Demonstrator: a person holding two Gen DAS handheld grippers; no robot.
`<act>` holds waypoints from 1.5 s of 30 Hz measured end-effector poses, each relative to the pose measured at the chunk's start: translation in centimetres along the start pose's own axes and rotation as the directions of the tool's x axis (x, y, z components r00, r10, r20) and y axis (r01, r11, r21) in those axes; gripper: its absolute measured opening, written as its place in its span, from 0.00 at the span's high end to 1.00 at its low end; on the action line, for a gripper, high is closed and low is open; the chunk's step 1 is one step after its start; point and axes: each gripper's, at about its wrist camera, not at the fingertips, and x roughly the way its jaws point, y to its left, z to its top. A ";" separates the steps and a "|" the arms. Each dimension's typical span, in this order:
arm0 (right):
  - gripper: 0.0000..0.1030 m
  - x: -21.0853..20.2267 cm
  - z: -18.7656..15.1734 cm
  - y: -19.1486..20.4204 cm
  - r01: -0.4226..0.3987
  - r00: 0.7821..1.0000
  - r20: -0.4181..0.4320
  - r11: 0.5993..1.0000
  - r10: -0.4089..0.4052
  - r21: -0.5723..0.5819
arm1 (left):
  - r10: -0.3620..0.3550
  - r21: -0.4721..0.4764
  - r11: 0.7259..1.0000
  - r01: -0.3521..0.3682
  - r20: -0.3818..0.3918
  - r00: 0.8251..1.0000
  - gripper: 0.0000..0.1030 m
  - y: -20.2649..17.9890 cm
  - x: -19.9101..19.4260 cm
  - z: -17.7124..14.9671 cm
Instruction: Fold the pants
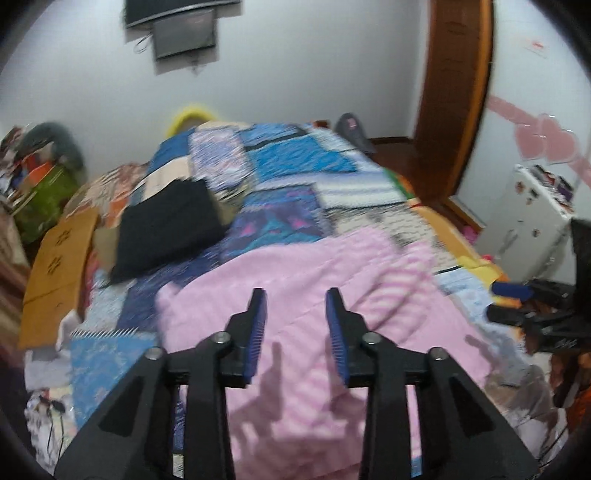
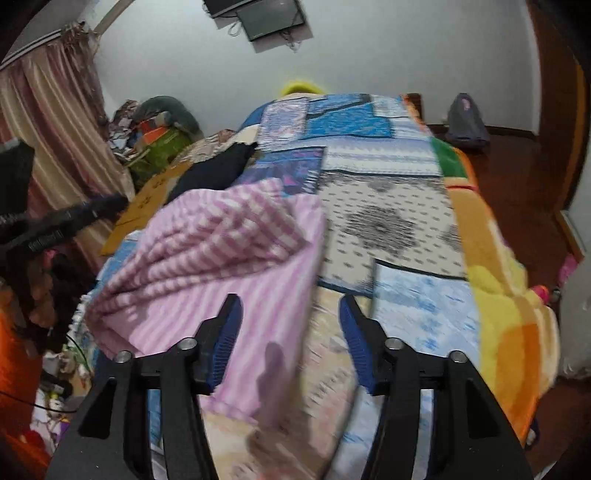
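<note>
One patchwork bedspread [image 2: 388,221], pink striped pants [image 1: 314,295], white wall [image 2: 369,48].

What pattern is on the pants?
Pink and white stripes on the pants, clearest in the right wrist view.

A bedroom in a home. A bed [image 2: 388,206] with a patchwork cover fills it. Curtains [image 2: 55,122] hang left, a screen [image 2: 271,16] is wall-mounted.

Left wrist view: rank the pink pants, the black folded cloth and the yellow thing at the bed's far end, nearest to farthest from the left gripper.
1. Pink pants: right under the open left gripper.
2. Black cloth: farther up the bed, to the left.
3. Yellow thing: at the far end, by the wall.
</note>
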 end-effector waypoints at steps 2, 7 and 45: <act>0.39 1.1 0.6 0.9 -0.046 0.999 -0.003 0.999 0.046 0.000 | 0.027 -0.019 0.999 -0.027 -0.035 0.999 0.63 1.6 1.0 -1.1; 0.39 4.2 1.2 2.8 -0.100 0.993 -0.070 0.995 0.099 -0.018 | 0.032 -0.083 0.996 -0.044 -0.134 0.990 0.60 4.8 3.7 -4.4; 0.93 2.4 -1.2 2.6 -0.038 0.998 -0.054 0.995 0.043 0.089 | 0.072 -0.048 0.996 -0.077 -0.093 0.993 0.37 12.3 5.6 1.0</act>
